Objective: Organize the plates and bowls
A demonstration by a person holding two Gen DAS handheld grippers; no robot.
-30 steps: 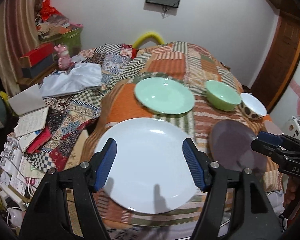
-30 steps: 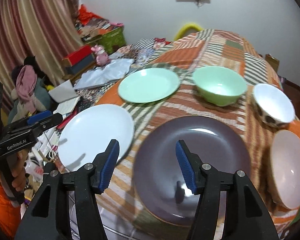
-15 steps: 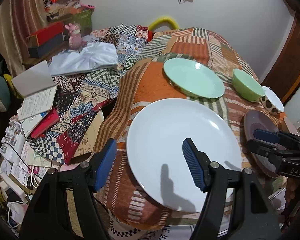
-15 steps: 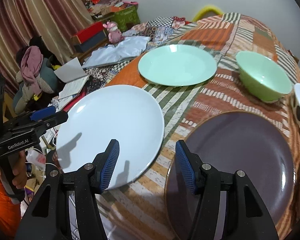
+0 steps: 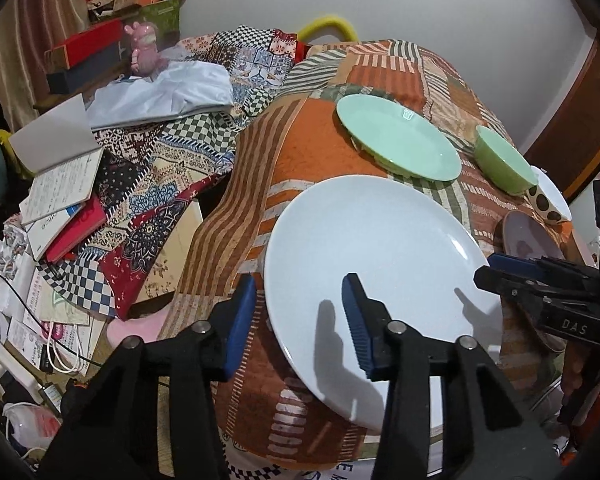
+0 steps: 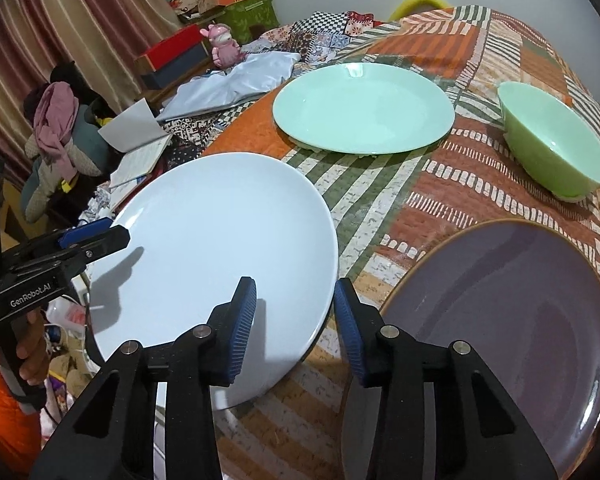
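- Two grippers in play, both pointing down at the white plate (image 5: 376, 264), one on each side of it.
- Hard to see: the purple plate (image 6: 512, 320) is mostly blocked by the right gripper (image 5: 500, 266) in the left wrist view, and the spotted bowl (image 5: 548, 200) is cut off at the frame edge in the right view. There's a pinkish dish (image 5: 528, 236) behind the right gripper too, only partly showing.
- Left gripper (image 5: 300, 320): jaws are closing, and the plate's near-left rim sits between them. One finger is over the plate, the other off its edge above the tablecloth (image 5: 300, 136). Pads don't look pressed on yet.
- Right gripper: jaws also closing, straddling the plate's right rim, with the purple plate just off to the outer side. No contact that I can make out.
- Green plate (image 6: 364, 108) and green bowl (image 6: 556, 144) sit well beyond both sets of jaws, farther back on the table.
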